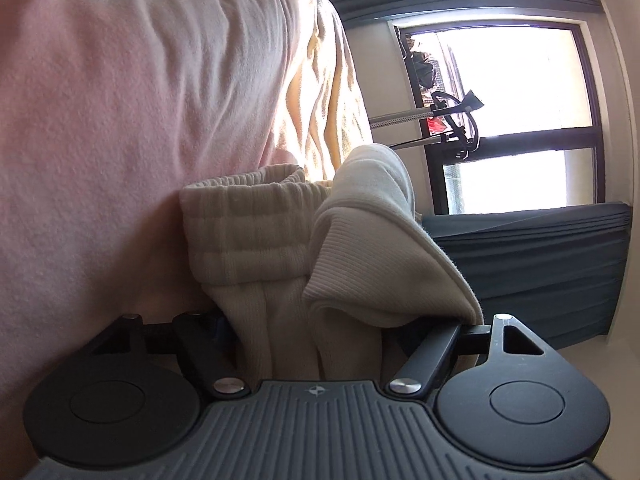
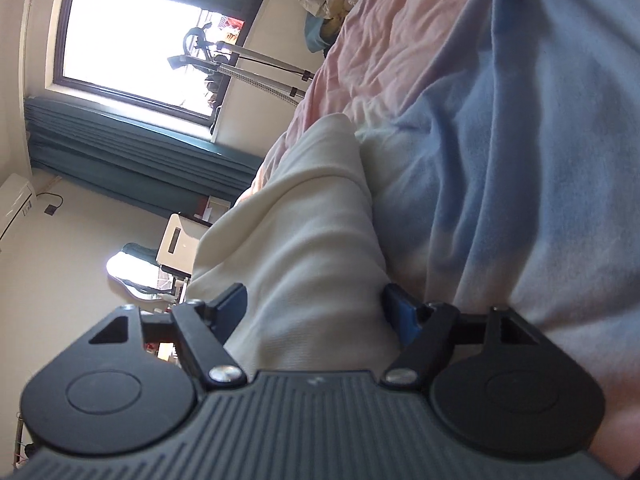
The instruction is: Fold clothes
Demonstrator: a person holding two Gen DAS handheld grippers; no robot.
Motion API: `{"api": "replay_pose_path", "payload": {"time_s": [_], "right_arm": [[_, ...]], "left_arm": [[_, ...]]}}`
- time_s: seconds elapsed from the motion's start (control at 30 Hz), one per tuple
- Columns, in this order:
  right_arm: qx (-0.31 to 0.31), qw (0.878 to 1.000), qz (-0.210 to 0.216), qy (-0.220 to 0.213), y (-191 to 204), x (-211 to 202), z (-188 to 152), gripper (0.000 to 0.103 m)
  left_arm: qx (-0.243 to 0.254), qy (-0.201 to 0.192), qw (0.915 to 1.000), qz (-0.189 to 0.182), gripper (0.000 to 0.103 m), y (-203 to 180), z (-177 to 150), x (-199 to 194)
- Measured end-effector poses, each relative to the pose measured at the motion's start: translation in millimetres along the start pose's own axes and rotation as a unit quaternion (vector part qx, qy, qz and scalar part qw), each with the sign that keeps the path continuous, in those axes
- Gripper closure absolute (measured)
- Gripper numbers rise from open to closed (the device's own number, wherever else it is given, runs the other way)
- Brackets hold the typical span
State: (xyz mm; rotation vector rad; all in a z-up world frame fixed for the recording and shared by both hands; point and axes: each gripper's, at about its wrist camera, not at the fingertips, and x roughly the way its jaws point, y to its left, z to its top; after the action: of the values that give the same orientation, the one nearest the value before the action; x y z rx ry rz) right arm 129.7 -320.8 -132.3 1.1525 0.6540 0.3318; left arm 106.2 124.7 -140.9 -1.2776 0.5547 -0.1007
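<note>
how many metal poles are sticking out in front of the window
2. In the right wrist view, the upper pole and the lower pole run side by side from the bed's edge toward the window. Both also show in the left wrist view; more may be hidden behind bedding.

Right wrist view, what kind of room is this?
Most likely a bedroom: pink and blue bedding fills the right side, teal curtains hang by a bright window, and a wall air conditioner sits nearby.
</note>
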Motion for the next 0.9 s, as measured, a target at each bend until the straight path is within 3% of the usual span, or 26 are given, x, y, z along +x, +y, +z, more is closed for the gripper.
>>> {"api": "replay_pose_path", "payload": {"time_s": [0.17,0.27,0.37,0.47,0.67,0.8,0.9], "right_arm": [[-0.035,0.999,-0.026,0.024,3.5,21.3,4.9,0.031],[-0.058,0.998,-0.034,0.015,10.1,29.1,2.9,0.037],[-0.081,0.995,-0.05,-0.013,22.6,24.1,-3.3,0.056],[-0.103,0.993,-0.047,-0.035,45.7,13.3,-3.5,0.068],[-0.132,0.988,-0.005,-0.085,101.9,-34.0,7.7,0.07],[-0.119,0.986,0.017,-0.119,118.5,-80.6,30.8,0.07],[-0.116,0.982,0.02,-0.148,114.6,-129.6,55.1,0.07]], "left_arm": [[0.041,0.005,0.9989,0.022,0.025,-5.6,-1.8,14.0],[0.046,-0.003,0.9987,0.023,0.031,-6.0,-0.8,15.7],[0.04,-0.016,0.9986,0.031,0.056,-4.5,-0.9,13.5],[0.051,-0.029,0.9979,0.028,0.066,-15.2,-2.1,5.7],[0.072,-0.018,0.9971,-0.015,0.067,-61.8,-11.3,-15.4],[0.097,0.002,0.9949,-0.03,0.067,-104.7,-36.0,-15.2],[0.119,0.024,0.9911,-0.053,0.067,-139.3,-72.1,6.2]]}}
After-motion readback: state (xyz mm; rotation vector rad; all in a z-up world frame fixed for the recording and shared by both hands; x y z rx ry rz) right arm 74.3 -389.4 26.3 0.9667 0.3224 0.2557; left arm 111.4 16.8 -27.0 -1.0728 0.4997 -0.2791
